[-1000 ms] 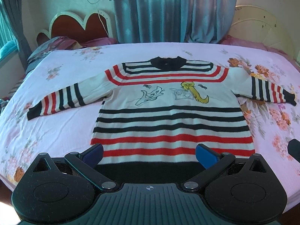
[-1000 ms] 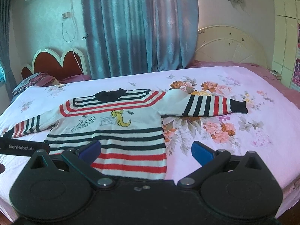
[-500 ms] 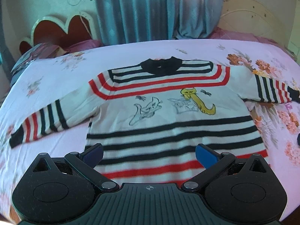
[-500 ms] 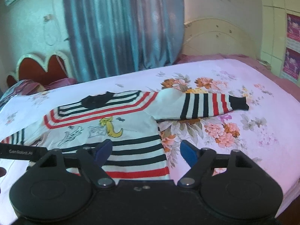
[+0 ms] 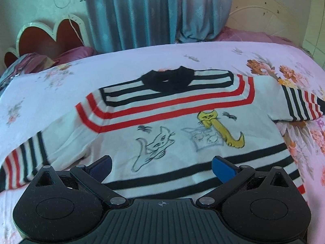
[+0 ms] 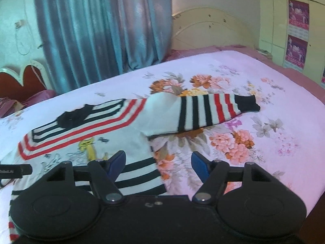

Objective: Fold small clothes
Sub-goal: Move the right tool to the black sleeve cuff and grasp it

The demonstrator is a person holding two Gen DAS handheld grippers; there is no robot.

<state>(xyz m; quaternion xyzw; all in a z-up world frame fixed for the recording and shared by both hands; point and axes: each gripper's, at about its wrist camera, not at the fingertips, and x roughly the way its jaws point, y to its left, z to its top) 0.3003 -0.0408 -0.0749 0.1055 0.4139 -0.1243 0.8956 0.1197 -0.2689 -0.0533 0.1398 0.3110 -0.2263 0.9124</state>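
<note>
1. A striped sweater (image 5: 172,126) is lying spread flat, front up, on the bed (image 5: 50,93), with both sleeves stretched out to the sides of its black collar (image 5: 168,80).
2. The left hand-held gripper (image 5: 161,167) is hovering above the sweater's lower body, below the cat drawings, its blue fingers spread wide and gripping nothing.
3. The right hand-held gripper (image 6: 158,165) is hovering at the sweater's right side edge, one finger over the striped body and the other over the bare sheet; its jaws are standing apart too, holding nothing.
4. Judging from this, the folding is only starting: no part of the sweater is folded yet, and the grippers appear to be approaching for a first grasp.
5. The next move is probably calling for each gripper to close on a sleeve or shoulder edge. The right sleeve (image 6: 207,111), lying out from the collar toward the flower print, looks like the nearest target for the right gripper.
6. No containers are showing in either view; the sweater is the only garment visible.
</note>
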